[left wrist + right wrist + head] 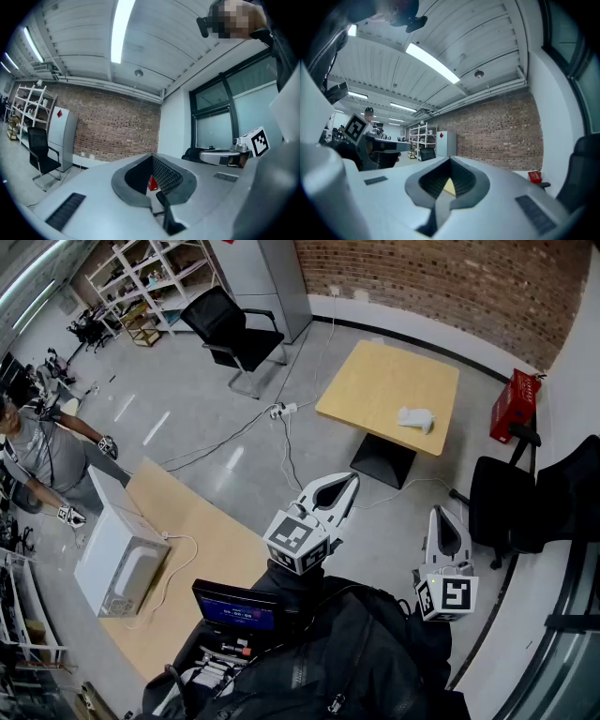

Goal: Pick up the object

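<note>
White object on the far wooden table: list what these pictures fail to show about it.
Head view: the white object on the wooden table is too small to identify; crumpled cloth or bag, cannot tell.
Left gripper view: the shut left tongs block the table; object hidden.
Right gripper view: the shut right tongs hide all but a tan sliver; object hidden.

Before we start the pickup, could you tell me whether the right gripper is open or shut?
Shut: the right gripper has its tips touching, nothing between them.

No readable text, digits on the small screen (234, 608) too blurred
</note>
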The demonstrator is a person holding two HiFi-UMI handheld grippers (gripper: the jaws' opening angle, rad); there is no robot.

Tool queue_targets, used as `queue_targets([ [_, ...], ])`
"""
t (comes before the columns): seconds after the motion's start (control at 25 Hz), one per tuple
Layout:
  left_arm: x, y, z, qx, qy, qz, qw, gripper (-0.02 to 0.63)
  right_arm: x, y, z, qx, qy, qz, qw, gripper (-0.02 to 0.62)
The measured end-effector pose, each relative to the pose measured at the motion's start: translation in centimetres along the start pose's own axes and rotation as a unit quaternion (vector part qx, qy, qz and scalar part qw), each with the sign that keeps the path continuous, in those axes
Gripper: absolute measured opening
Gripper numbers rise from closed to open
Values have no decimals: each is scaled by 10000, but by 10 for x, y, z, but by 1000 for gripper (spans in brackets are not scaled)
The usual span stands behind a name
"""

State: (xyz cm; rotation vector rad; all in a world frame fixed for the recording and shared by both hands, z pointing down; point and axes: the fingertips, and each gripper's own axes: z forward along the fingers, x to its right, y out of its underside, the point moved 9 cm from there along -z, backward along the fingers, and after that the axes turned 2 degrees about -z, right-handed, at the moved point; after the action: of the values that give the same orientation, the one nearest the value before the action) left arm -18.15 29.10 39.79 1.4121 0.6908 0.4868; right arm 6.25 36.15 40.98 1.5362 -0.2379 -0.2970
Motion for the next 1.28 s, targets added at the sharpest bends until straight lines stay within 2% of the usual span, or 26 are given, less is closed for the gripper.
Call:
queue_targets([
  [0.36, 1, 3, 1, 19, -40, -68, 10000, -3, 2, 7, 1, -97, -82, 1, 9999, 5],
  [0.6, 3, 3, -4, -20, -97, -270, 9996, -3, 0, 8, -3, -142, -115, 6, 9998, 5],
  [0.88, 9, 8, -3, -129, -64, -379, 9992, -3, 7, 16, -14, -238, -64, 208, 9995, 5],
  [1.28, 36, 33, 11, -412, 223, -361, 9983, -3, 23, 42, -41, -392, -221, 517, 9977, 5],
])
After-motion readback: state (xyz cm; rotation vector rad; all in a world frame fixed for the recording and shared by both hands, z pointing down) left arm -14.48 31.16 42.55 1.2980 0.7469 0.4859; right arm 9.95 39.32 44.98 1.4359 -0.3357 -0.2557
